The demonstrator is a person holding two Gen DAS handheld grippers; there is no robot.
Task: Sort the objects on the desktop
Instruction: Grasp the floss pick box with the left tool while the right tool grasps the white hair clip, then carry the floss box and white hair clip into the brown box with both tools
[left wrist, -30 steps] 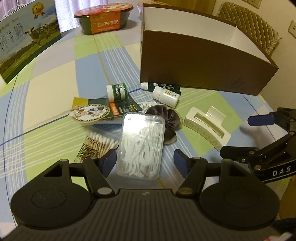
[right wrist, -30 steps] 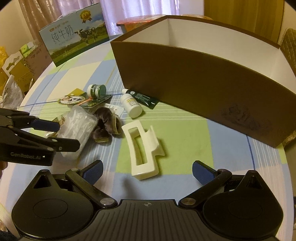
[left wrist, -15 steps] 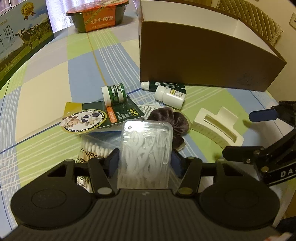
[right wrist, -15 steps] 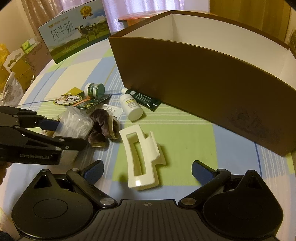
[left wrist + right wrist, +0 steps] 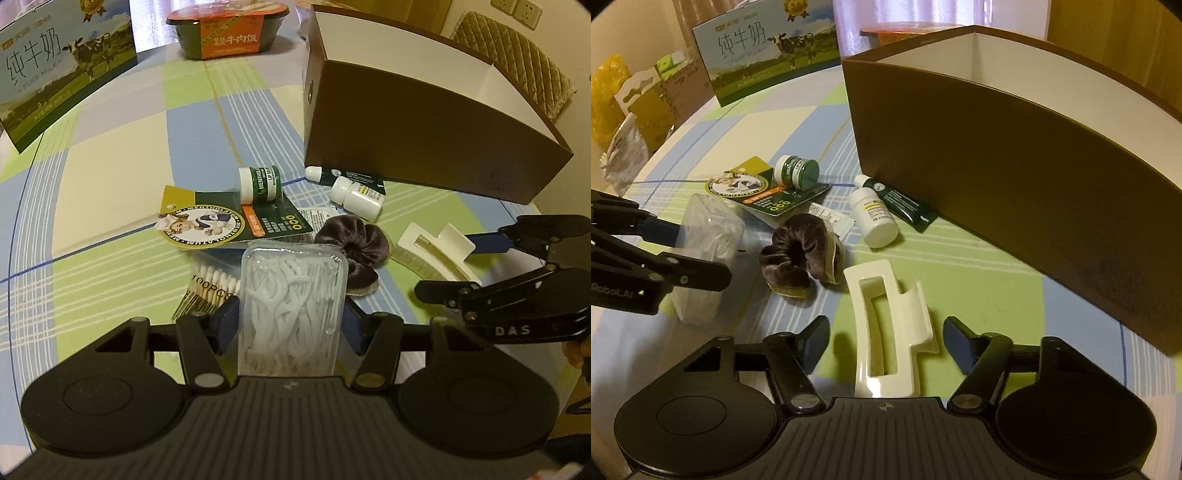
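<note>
Nearest the brown box's front wall, step: two pickups under way at once, one by each gripper; nothing visible inside the box from these views.
Left gripper (image 5: 290, 325): jaws partly closed, pads pressed on both long sides of the clear floss-pick case (image 5: 291, 310); case looks gripped, seems tipped up off the cloth in the right wrist view.
Right gripper (image 5: 884, 345): jaws closing around the cream hair claw clip (image 5: 886, 328); clip lies between the pads, gaps show on both sides, not gripped yet.
Next move, judged: right jaws finish closing on the clip's body, then both lift and carry over the brown box (image 5: 1015, 184) rim; wall is tall, so loads need to clear it before release.
Risk, judged: the clip is hollow and smooth, may twist or slip in the pads.
Between grippers and box: dark velvet scrunchie (image 5: 798, 254) just beside the clip, cotton swab pack (image 5: 212, 286) partly under the case, green carded pack (image 5: 229, 221) with a small green jar (image 5: 258, 184) on it.
At the box's foot: white pill bottle (image 5: 873, 218) touching a dark green tube (image 5: 905, 205), the tube against the wall.
Surface: round table under a checked cloth (image 5: 110, 166), blue, green, cream squares.
Beyond the box: milk carton case (image 5: 59, 62), instant rice bowl (image 5: 227, 31) at the far edge.
Room: quilted chair back (image 5: 517, 74), wall socket, curtains, cardboard boxes and bags off the table's side.
</note>
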